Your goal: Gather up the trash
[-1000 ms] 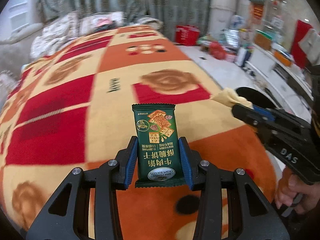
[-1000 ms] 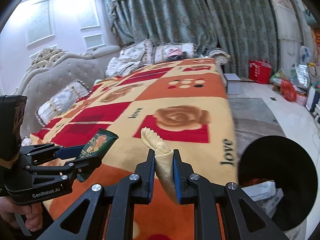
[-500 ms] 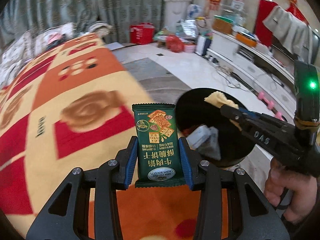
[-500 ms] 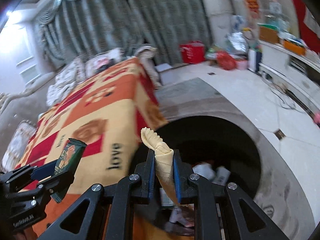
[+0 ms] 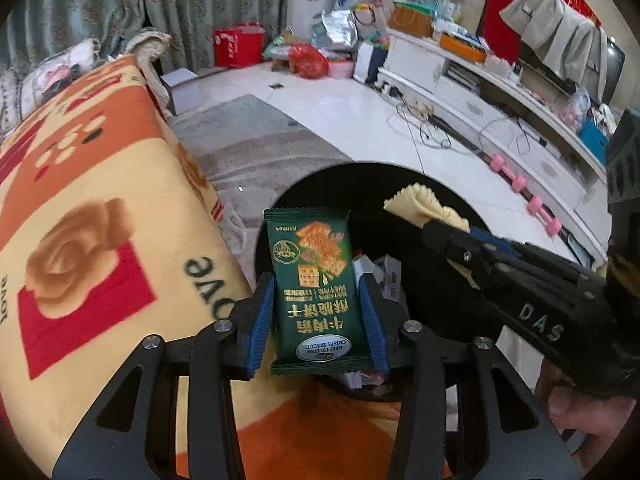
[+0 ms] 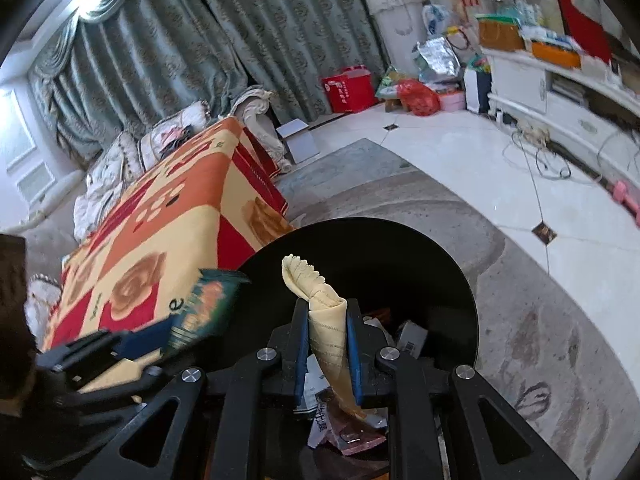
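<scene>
Left wrist: left gripper (image 5: 316, 312) opening around biscuit packet (image 5: 314, 292).

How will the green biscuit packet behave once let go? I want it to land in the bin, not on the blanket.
The green biscuit packet stands flat and unbent between the opening left gripper, so it seems thin, fairly stiff, probably light. Its glossy film looks slippery, so it should slide free easily. Hanging over the black bin, it would likely drop in, perhaps fluttering.

Both wrist views close, angled down, sharing the black bin (image 5: 472, 184) (image 6: 400, 248) beside bed (image 5: 100, 200) (image 6: 168, 224)
</scene>
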Demonstrator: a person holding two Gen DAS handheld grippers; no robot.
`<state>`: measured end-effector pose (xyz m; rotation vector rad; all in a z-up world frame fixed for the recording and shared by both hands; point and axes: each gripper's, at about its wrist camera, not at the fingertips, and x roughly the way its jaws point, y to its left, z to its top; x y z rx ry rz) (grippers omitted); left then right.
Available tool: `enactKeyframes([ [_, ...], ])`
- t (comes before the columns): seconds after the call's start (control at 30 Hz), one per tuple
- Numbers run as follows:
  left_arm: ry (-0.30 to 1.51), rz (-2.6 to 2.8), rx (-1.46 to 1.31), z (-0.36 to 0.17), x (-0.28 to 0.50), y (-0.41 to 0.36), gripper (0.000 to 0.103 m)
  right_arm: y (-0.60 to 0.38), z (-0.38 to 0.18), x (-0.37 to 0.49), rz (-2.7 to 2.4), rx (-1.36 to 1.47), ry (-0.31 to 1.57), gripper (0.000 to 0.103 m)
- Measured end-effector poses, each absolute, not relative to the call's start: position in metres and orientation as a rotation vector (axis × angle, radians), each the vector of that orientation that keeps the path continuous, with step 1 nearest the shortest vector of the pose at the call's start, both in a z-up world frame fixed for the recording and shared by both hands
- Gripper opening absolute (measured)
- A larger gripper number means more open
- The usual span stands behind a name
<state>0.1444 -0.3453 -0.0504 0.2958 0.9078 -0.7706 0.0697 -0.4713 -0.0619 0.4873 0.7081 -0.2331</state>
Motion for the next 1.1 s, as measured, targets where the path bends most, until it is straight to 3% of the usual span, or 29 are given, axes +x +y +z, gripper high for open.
enactKeyframes([
  [0.1,0.886,-0.762,0.303,-0.05,0.142,-0.345,0.058,-0.477,-0.065,0.07,-0.242,0.543,0.698,0.038],
  [0.13,0.879,-0.756,0.302,-0.049,0.142,-0.343,0.058,-0.478,-0.065,0.07,-0.252,0.547,0.691,0.042],
  [0.37,0.816,-0.652,0.232,-0.02,0.129,-0.295,0.059,-0.481,-0.05,0.06,-0.32,0.548,0.619,0.042],
  [0.5,0.825,-0.531,0.23,0.007,0.112,-0.25,0.093,-0.467,-0.031,0.046,-0.319,0.532,0.627,0.044],
  [0.53,0.834,-0.512,0.221,0.012,0.11,-0.242,0.097,-0.458,-0.025,0.043,-0.308,0.527,0.685,0.051],
  [0.57,0.842,-0.493,0.207,0.02,0.104,-0.23,0.097,-0.453,-0.021,0.042,-0.298,0.522,0.72,0.062],
  [0.73,0.749,-0.436,0.239,0.053,0.067,-0.198,0.097,-0.403,0.025,0.016,-0.256,0.352,0.861,0.082],
  [0.87,0.699,-0.372,0.192,0.078,0.051,-0.17,0.097,-0.38,0.043,0.003,-0.282,0.238,0.909,0.082],
  [1.1,0.768,-0.344,0.113,0.089,0.057,-0.133,0.097,-0.359,0.064,-0.006,-0.327,0.114,0.867,0.082],
])
